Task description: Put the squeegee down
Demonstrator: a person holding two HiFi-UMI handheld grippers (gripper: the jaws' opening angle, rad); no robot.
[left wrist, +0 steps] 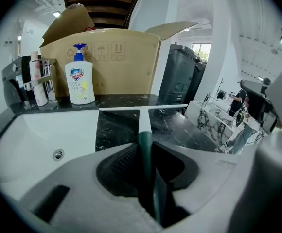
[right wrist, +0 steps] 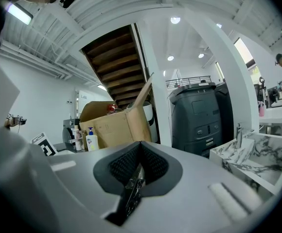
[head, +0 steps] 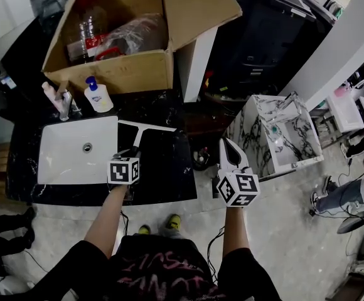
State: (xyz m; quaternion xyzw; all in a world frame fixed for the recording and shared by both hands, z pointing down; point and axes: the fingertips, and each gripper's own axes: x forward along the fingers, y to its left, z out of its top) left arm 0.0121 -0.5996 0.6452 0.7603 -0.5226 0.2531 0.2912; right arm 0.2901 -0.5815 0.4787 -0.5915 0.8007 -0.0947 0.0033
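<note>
Forearms [head: 107, 221]: two, reaching forward from a dark printed shirt, one tool each.

Left tool [head: 132, 153]: marker cube on top, angled down at the tabletop [head: 169, 171]. Jaws are clamped narrow on the squeegee [head: 145, 126]. Its own view shows the dark green grip pinched between the pads [left wrist: 124, 161], with the white stem running out ahead. It is gripped at the handle end, probably so the blade meets the surface first and the jaws can let go cleanly.

Right tool [head: 229, 148]: beside the left one but past the tabletop's right edge, over the floor [head: 282, 231]. Jaws are closed together with nothing between them. It looks parked clear, with no part in the set-down.

Squeegee: T-shaped, its white blade crosswise at the far end of the stem, straight ahead of the left tool. The blade is low over black marble just right of the sink [head: 50, 149]. Whether it touches cannot be told.

Sink: white rectangular basin set into the tabletop, drain showing.

Soap bottle [head: 98, 96] and faucet [head: 64, 104]: upright at the back edge, behind the sink.

Box [head: 125, 71]: open cardboard behind the soap, holding plastic bottles and wrap.

Bin [head: 263, 36]: dark, right of the box, farthest back.
</note>
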